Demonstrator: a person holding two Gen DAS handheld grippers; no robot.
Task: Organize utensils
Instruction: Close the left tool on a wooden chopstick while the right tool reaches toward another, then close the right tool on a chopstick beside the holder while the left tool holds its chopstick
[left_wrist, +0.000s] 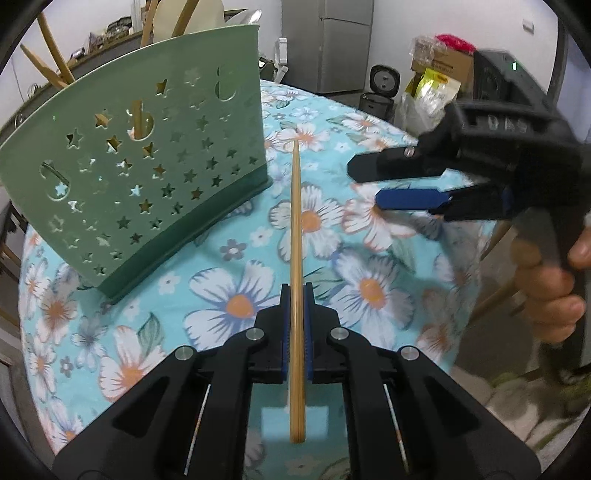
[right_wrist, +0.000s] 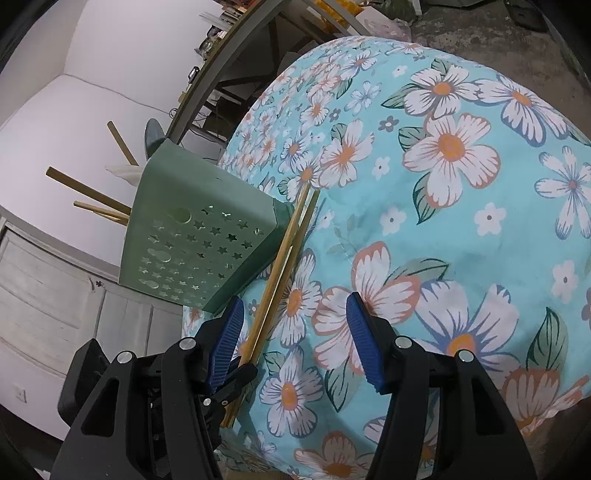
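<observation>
A pair of bamboo chopsticks (left_wrist: 295, 229) is pinched between the blue pads of my left gripper (left_wrist: 296, 328), which is shut on them; their tips point away over the floral tablecloth. In the right wrist view the same chopsticks (right_wrist: 284, 266) run along the base of the green star-punched utensil holder (right_wrist: 195, 236), held by the left gripper (right_wrist: 238, 369). The holder (left_wrist: 140, 177) stands left of the chopsticks, with more wooden sticks (right_wrist: 92, 195) poking out of its top. My right gripper (right_wrist: 295, 306) is open with nothing between its fingers; from the left wrist it shows as the right gripper (left_wrist: 364, 184), hovering to the right.
The round table's floral cloth (right_wrist: 461, 206) drops off at its edges to a concrete floor. A person's hand (left_wrist: 554, 291) holds the right gripper's handle. Behind the table are a grey fridge (left_wrist: 328, 40), a rice cooker (left_wrist: 384, 81) and boxes with bags (left_wrist: 439, 70).
</observation>
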